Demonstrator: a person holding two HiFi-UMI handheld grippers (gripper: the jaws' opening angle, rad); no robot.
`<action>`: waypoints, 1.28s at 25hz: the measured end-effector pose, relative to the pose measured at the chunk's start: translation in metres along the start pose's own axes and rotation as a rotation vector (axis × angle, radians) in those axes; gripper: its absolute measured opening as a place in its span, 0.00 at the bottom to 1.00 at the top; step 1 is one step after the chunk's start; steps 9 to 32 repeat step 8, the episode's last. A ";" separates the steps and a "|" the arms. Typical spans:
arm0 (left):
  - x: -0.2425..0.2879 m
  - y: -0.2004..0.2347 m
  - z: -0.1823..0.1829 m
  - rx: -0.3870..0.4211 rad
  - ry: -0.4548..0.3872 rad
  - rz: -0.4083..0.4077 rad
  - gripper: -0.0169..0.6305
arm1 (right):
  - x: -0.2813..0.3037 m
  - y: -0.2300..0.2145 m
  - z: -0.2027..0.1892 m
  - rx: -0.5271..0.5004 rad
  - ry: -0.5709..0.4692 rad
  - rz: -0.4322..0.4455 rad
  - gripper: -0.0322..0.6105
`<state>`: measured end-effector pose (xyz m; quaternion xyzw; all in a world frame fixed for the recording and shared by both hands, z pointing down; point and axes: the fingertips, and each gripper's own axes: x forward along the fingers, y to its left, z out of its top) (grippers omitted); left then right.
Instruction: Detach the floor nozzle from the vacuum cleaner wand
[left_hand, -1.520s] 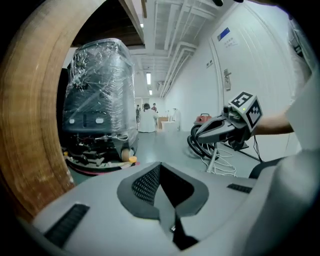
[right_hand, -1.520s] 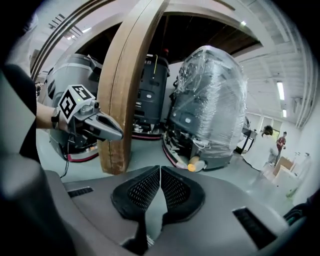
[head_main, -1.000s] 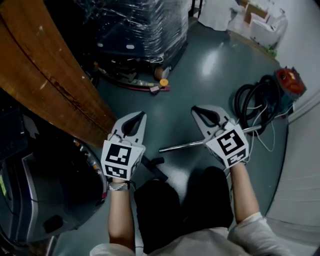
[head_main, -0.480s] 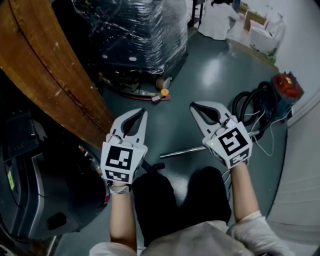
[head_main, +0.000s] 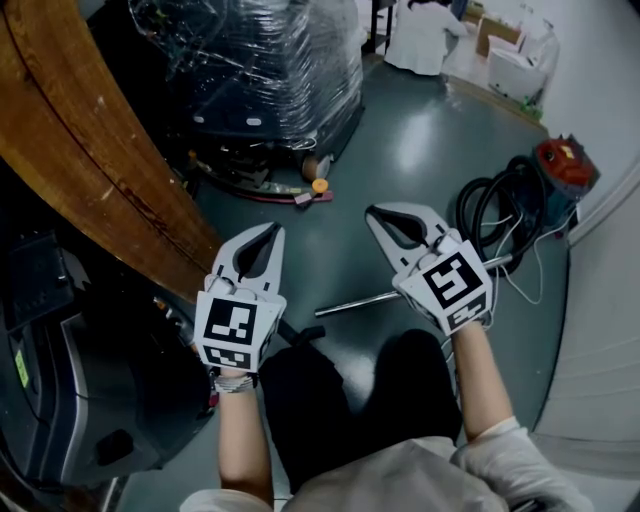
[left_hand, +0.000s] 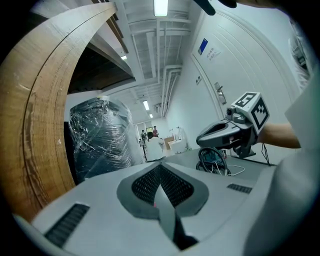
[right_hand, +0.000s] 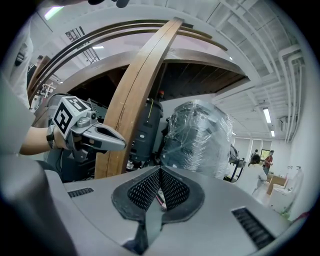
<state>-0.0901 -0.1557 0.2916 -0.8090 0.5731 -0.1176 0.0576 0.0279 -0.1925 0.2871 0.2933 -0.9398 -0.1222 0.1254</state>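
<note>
Two lifted, left claw (head_main: 272, 232), right claw (head_main: 374, 213)

**Surroundings on the workshop floor**

A broad, curved brown wooden panel (head_main: 90, 170) is seen along the left side of the head view, rising as an arch in both gripper views. Behind it, a bulky dark load wrapped in clear plastic film (head_main: 270, 60) is set on a low wheeled base. A small orange round object (head_main: 319, 185) is seen on the glossy grey-green floor (head_main: 420, 150), just beside that base. A dark grey machine housing (head_main: 70, 400) is placed under the panel at lower left. White boxes (head_main: 510, 65) are stacked by the far wall. A person in white clothing (left_hand: 151, 147) is seen in the distance, under long ceiling strip lights (left_hand: 160, 7).
</note>
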 end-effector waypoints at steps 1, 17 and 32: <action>0.000 -0.001 -0.001 0.000 0.000 -0.005 0.03 | 0.000 0.001 0.000 0.001 0.000 -0.001 0.09; 0.000 -0.004 -0.006 -0.009 0.001 -0.023 0.03 | 0.002 0.003 0.004 -0.001 -0.005 -0.008 0.09; 0.000 -0.004 -0.006 -0.009 0.001 -0.023 0.03 | 0.002 0.003 0.004 -0.001 -0.005 -0.008 0.09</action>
